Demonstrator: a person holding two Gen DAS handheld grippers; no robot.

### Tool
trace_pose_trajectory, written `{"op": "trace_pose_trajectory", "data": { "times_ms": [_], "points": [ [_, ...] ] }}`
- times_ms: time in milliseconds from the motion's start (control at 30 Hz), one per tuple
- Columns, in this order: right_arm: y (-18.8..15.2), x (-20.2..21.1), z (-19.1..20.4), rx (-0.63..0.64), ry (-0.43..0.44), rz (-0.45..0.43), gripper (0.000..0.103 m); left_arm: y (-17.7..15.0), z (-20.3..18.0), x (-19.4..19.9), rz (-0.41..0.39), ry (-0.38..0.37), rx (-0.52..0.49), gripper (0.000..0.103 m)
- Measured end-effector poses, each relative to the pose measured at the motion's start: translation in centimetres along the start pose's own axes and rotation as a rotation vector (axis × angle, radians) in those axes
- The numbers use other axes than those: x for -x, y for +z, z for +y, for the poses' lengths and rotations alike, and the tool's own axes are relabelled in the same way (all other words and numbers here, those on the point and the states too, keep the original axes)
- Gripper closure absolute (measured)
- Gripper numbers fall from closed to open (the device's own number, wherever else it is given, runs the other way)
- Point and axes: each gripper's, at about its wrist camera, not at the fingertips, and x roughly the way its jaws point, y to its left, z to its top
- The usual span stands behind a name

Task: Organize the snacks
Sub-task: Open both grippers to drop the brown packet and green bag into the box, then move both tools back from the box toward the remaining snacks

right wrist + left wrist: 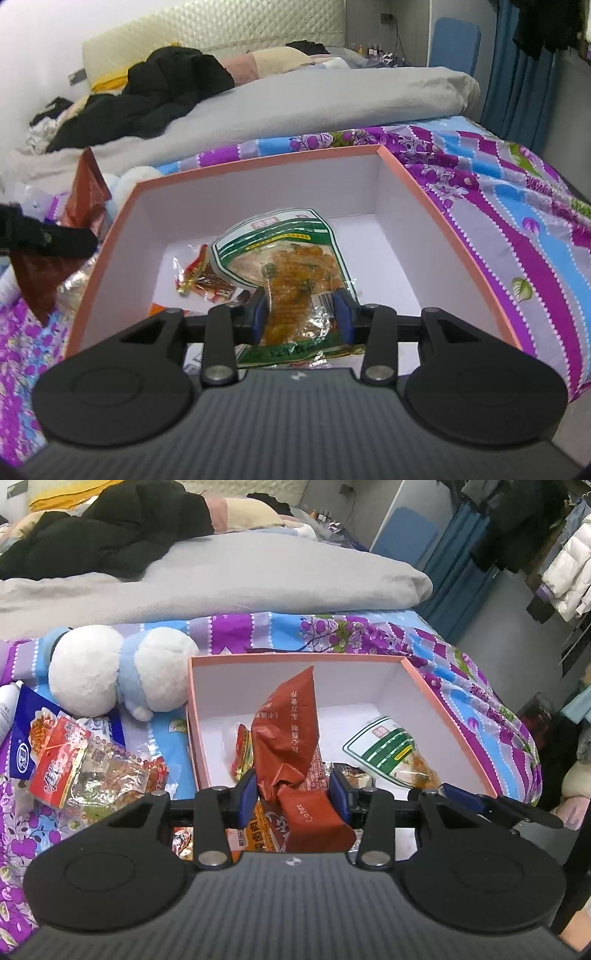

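The left gripper [293, 794] squeezed a brown snack bag [288, 731] that stood up in front of it over the pink box [295, 660]. The right gripper [303, 314] pinched a green-striped bag [284, 262] inside the box. Both probably needed lowering before letting go.
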Motion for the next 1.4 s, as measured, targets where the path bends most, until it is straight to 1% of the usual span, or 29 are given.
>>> {"op": "trace_pose_trajectory", "data": {
  "times_ms": [33, 100, 133, 167, 267, 333, 433, 600, 867, 933, 1133, 1200, 1400],
  "points": [
    [0.0, 0.1, -0.1, -0.006, 0.002, -0.001, 0.058, -0.1, 0.0, -0.1, 0.003, -0.001, 0.002, 0.055],
    [0.0, 0.1, -0.1, -0.005, 0.004, -0.002, 0.048, -0.2, 0.0, 0.1, -0.001, 0.004, 0.001, 0.050],
    [0.0, 0.2, -0.2, -0.013, 0.008, -0.003, 0.042, -0.3, 0.0, 0.1, 0.001, 0.009, -0.002, 0.041],
    [0.0, 0.2, -0.2, -0.021, 0.007, -0.004, 0.042, -0.3, 0.0, 0.2, 0.000, 0.013, -0.005, 0.035],
    [0.1, 0.6, -0.4, -0.031, -0.006, -0.015, 0.042, -0.4, 0.2, 1.0, -0.022, 0.024, -0.011, 0.034],
    [0.0, 1.0, -0.5, -0.035, -0.007, -0.026, 0.042, -0.6, 0.4, 1.9, -0.040, 0.018, -0.012, 0.034],
    [-0.1, 2.1, -0.3, -0.030, 0.010, -0.051, 0.042, -1.1, 0.6, 3.5, -0.075, 0.022, -0.012, 0.034],
    [-0.8, 4.1, 0.6, -0.014, 0.032, -0.097, 0.042, -2.6, 0.7, 6.5, -0.129, 0.025, -0.044, 0.034],
    [-1.7, 8.0, 2.5, -0.003, 0.070, -0.178, 0.042, -4.3, 1.6, 11.3, -0.206, 0.014, -0.033, 0.034],
    [-2.0, 8.9, 3.1, 0.001, 0.084, -0.194, 0.042, -4.8, 1.8, 12.3, -0.217, 0.015, -0.019, 0.034],
    [-2.5, 11.1, 5.0, 0.062, 0.112, -0.232, 0.042, -6.2, 2.1, 16.2, -0.254, 0.013, -0.036, 0.034],
    [-2.6, 11.9, 5.4, 0.074, 0.122, -0.245, 0.042, -6.8, 2.2, 17.4, -0.269, 0.023, -0.038, 0.034],
    [-3.5, 14.1, 6.5, 0.083, 0.155, -0.275, 0.042, -9.0, 3.3, 20.3, -0.288, 0.032, -0.004, 0.034]
  ]
}}
